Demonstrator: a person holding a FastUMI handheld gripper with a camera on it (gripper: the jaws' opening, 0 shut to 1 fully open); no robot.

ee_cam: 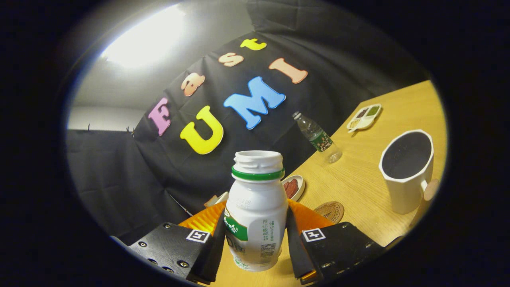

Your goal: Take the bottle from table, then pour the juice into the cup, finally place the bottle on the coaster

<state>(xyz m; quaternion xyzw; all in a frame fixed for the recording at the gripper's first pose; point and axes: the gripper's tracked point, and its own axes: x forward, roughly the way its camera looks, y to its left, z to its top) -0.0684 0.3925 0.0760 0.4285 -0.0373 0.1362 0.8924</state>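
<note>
White plastic juice bottle [256, 211] gripped in the tongs [255, 243], cap off, above a tilted wooden bench [358, 187].

Gripper view: both fingers press the bottle's sides, one at 9 o'clock of it, one at 3 o'clock; its long axis runs upright between them, open mouth at 12 o'clock, a green ring under the neck. The green-and-white label carries small print and a code patch too fine to read, and the left finger cuts it off. At 3 o'clock of the bottle stands a white cup [407, 169] with a dark inside. A round brown coaster [330, 210] lies just beyond the right finger. A small dish [294, 186] is partly hidden behind the bottle. Farther off, a clear water bottle [317, 136] and a divided tray [364, 116].
</note>
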